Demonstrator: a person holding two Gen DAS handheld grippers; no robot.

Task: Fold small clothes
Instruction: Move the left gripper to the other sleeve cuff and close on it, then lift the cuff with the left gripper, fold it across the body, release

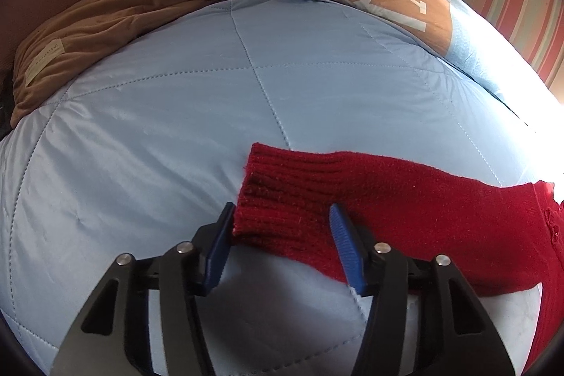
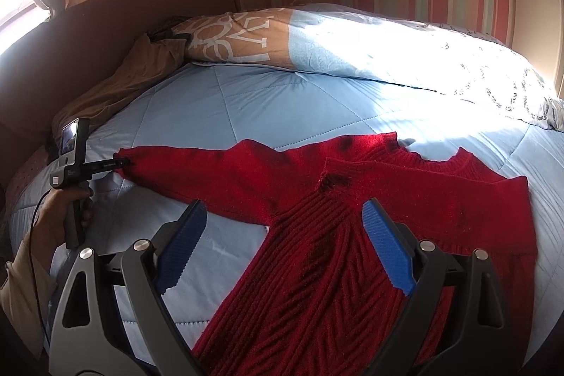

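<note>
Lying flat on the bed's blue quilt, the red sweater is cuff-straddled by the half-narrowed left gripper; pad contact cannot be told. The right gripper is held wide above it.

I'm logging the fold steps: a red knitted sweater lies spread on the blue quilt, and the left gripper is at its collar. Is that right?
Not quite. The left gripper is at the cuff of the outstretched sleeve, not the collar, as both wrist views show. The red knitted sweater does lie spread on the blue quilt.
</note>
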